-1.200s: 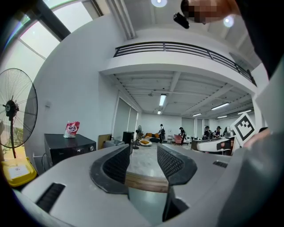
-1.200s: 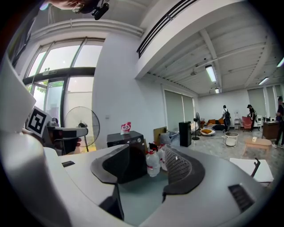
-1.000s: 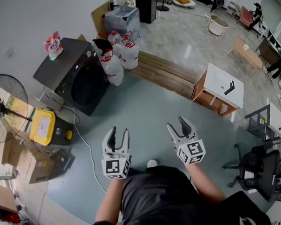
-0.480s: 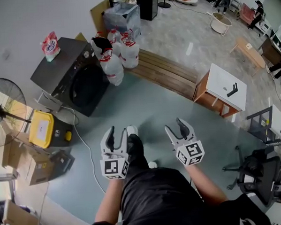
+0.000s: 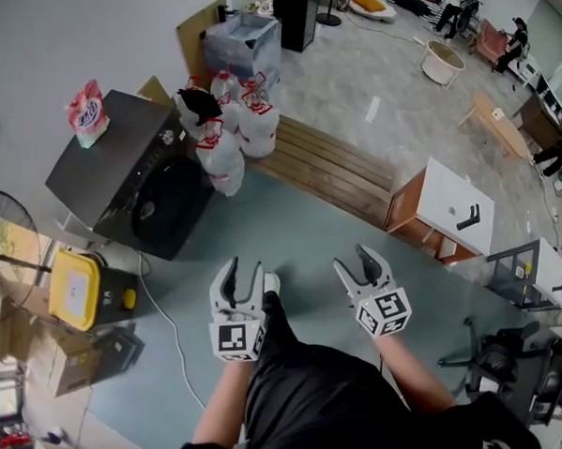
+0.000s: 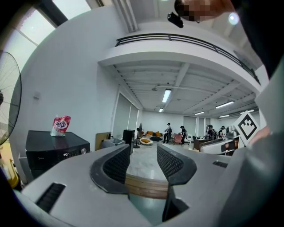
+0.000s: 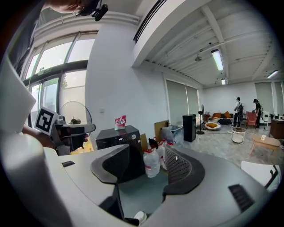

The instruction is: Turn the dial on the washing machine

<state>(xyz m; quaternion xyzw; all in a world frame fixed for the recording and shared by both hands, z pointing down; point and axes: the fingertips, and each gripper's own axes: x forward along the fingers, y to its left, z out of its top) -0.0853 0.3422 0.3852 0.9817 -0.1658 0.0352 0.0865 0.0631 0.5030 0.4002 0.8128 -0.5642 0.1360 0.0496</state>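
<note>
Washing machine (image 5: 133, 184), pouch (image 5: 86, 109) on top: well ahead-left of my tongs. Water jugs (image 5: 223, 156) beside it, red-capped. Dial (image 5: 167, 137) on its front panel. My left gripper (image 5: 243, 268) and right gripper (image 5: 354, 259) are held side by side, jaws apart, empty.

Bright daylight, perhaps; fisheye-warped edges.

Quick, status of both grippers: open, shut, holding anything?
Left gripper: open, nothing between the jaws.
Right gripper: open, nothing held.
</note>
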